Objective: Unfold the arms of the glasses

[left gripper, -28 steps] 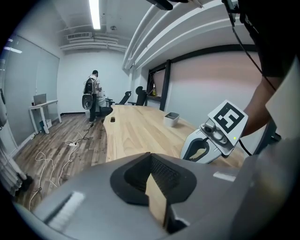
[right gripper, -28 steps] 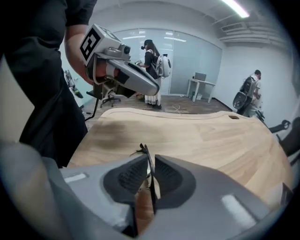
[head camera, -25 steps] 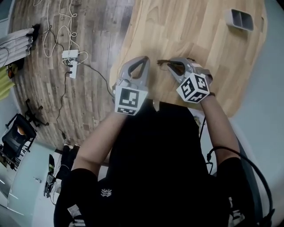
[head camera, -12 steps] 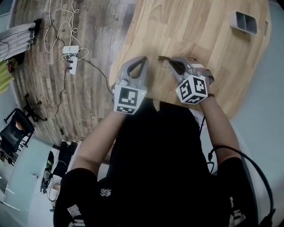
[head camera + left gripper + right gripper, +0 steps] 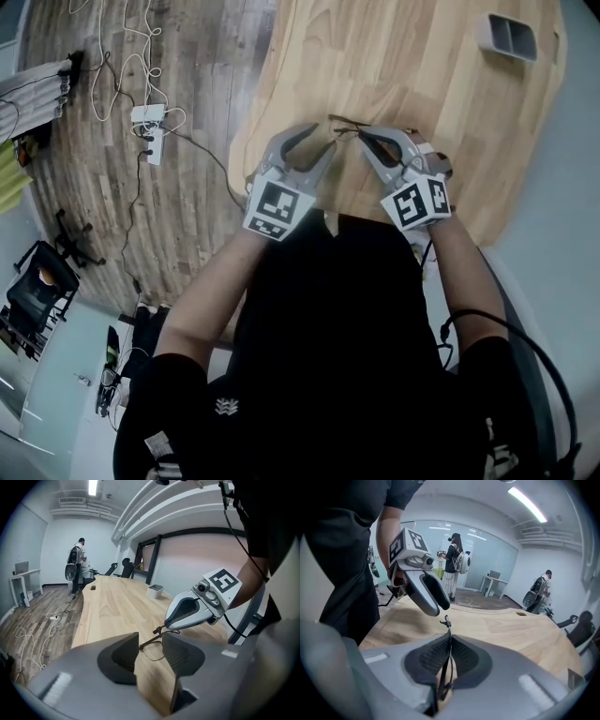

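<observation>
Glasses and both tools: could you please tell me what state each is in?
Glasses: clamped edge-on in the right tool, held above the table.
Right tool: shut on the glasses; its jaws have just been closing.
Left tool: open, its jaws have just been opening; the glasses' end is in the gap, untouched.

Both forearms (image 5: pixel 211 291) reach forward side by side. The left hand-held gripper (image 5: pixel 323 139) has just been opening its jaws; they stand apart, with the glasses (image 5: pixel 447 622) seen in the gap, unpressed. The right hand-held gripper (image 5: pixel 364 133) has just closed its jaws on the glasses.
</observation>
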The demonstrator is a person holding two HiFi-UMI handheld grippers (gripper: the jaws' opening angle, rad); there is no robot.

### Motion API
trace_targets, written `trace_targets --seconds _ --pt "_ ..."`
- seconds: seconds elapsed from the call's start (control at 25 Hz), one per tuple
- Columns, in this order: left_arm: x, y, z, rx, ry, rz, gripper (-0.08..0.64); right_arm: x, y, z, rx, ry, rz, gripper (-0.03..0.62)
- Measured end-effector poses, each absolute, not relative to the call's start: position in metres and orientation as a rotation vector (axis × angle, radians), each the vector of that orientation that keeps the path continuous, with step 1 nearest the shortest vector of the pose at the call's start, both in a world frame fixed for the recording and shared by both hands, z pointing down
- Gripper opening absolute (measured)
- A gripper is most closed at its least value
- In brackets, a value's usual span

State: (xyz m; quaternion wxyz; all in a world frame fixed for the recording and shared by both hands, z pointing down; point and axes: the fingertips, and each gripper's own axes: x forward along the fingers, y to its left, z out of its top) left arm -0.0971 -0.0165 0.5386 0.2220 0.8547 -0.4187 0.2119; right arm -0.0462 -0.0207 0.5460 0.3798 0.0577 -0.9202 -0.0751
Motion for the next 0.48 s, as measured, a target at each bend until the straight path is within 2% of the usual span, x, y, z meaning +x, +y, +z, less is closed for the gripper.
trace_targets --seconds 0.24,0.48 --pt "-0.061 -0.011 0.540 2.429 -0.944 0.510 0.201 -0.038 -0.018 0.536 0.177 -2.416 -0.192 0.014" --pt "-0.041 -0.007 0.537 2.449 -0.851 0.486 0.199 -0.032 -0.013 0.533 0.209 -2.457 -0.164 0.014"
